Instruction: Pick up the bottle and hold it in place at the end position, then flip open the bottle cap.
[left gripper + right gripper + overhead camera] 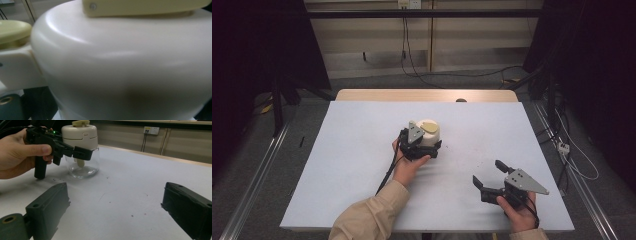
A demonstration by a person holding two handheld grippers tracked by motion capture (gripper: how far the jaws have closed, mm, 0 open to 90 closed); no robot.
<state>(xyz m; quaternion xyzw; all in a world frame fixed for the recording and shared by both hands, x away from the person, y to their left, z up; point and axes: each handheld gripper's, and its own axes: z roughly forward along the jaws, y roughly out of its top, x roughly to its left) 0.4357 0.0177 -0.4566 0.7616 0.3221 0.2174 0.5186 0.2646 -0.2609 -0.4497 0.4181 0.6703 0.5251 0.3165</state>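
— Any writing on the jar?
— None legible. It stands mid-frame on the surface, the left gripper clamped around it.
— And the right gripper?
— Lower right, jaws apart, bare cloth all around.

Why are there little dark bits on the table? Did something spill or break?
Nothing looks broken or spilled. The jar stands upright with its white lid on, the left tongs around it. A few small dark specks dot the white table cover near the open right tongs.
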